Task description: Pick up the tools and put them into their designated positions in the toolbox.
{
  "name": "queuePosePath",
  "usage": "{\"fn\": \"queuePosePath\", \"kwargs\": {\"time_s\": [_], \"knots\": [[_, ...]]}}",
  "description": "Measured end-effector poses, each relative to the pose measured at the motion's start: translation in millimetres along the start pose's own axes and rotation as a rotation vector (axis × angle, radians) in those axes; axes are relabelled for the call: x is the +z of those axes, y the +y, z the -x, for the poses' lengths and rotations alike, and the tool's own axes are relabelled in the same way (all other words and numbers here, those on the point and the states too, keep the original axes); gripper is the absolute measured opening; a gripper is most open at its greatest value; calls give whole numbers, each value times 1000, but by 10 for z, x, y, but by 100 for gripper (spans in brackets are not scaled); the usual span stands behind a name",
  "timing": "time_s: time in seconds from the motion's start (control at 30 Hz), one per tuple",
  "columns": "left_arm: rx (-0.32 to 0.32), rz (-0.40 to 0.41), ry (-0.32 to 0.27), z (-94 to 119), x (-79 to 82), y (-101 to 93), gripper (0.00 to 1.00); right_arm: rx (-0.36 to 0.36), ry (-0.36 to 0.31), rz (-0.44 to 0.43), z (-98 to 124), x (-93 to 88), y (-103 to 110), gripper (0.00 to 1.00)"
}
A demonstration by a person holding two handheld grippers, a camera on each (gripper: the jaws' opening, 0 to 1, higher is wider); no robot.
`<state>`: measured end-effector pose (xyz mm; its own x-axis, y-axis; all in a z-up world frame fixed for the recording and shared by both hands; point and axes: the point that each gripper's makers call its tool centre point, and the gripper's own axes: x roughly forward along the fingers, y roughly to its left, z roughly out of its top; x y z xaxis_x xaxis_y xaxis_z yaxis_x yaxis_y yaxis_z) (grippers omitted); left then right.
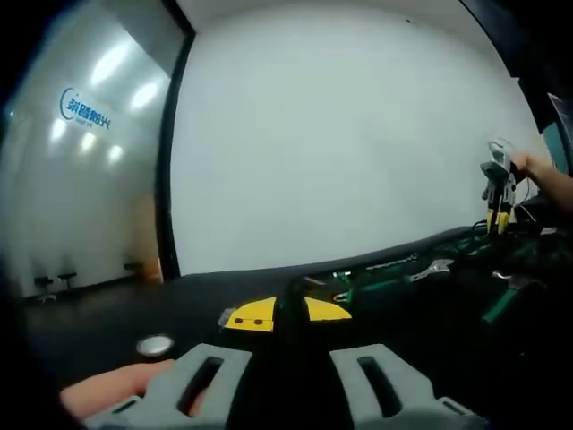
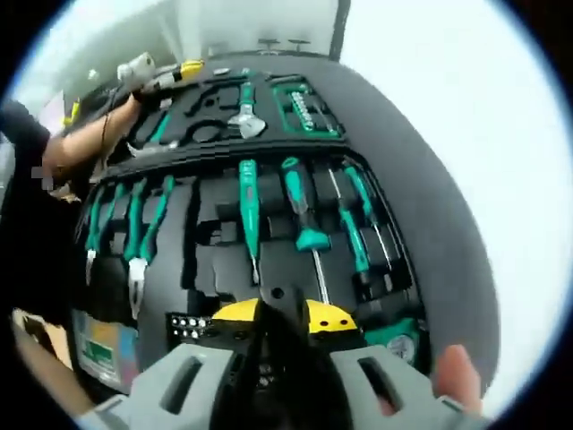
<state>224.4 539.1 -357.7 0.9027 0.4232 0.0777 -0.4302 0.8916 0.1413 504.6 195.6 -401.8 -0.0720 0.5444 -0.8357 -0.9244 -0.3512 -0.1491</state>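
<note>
White wall and a frosted glass panel with a blue logo (image 1: 87,107) stand behind a dark surface (image 1: 107,313) in the left gripper view. Rising from the bottom, the left hand-held gripper (image 1: 291,363) has its grey jaws spread around a dark object with a yellow part; whether they actually press it I cannot tell. A small round metal piece (image 1: 155,344) lies on the surface nearby. Far right, the right hand-held gripper (image 1: 497,193) hangs above the open toolbox (image 1: 448,269). In the right gripper view, that hand-held gripper's jaws likewise stand apart around a dark shape with a yellow tape measure (image 2: 282,318) just beyond (contact unclear). Below lies the toolbox's black foam tray, with green-handled screwdrivers (image 2: 304,206) in their slots, pliers (image 2: 134,242) at left, and an adjustable wrench (image 2: 246,112) farther up. A person's forearm (image 2: 85,143) reaches in from the left.
</note>
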Motion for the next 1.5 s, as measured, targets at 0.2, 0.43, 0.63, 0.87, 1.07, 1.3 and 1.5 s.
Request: {"fn": "queuePosePath", "kwargs": {"time_s": [0.2, 0.43, 0.63, 0.87, 1.07, 1.3, 1.5], "knots": [[7, 6, -5, 10, 13, 15, 9, 19, -161, 136, 59, 453, 187, 13], [9, 1, -1, 9, 5, 19, 9, 126, -375, 124, 309, 1026, 504, 0], [8, 1, 2, 5, -4, 18, 9, 79, -217, 32, 102, 698, 299, 14], [8, -4, 5, 5, -12, 21, 9, 32, -85, -12, -402, 625, 183, 22], [10, -6, 5, 6, -14, 27, 9, 6, -55, 110, -440, 685, 227, 15], [8, -1, 1, 8, -7, 31, 9, 73, -314, 124, -89, 1365, 454, 15], [9, 2, -1, 10, -4, 36, 9, 99, -320, 160, -105, 1534, 736, 15]]}}
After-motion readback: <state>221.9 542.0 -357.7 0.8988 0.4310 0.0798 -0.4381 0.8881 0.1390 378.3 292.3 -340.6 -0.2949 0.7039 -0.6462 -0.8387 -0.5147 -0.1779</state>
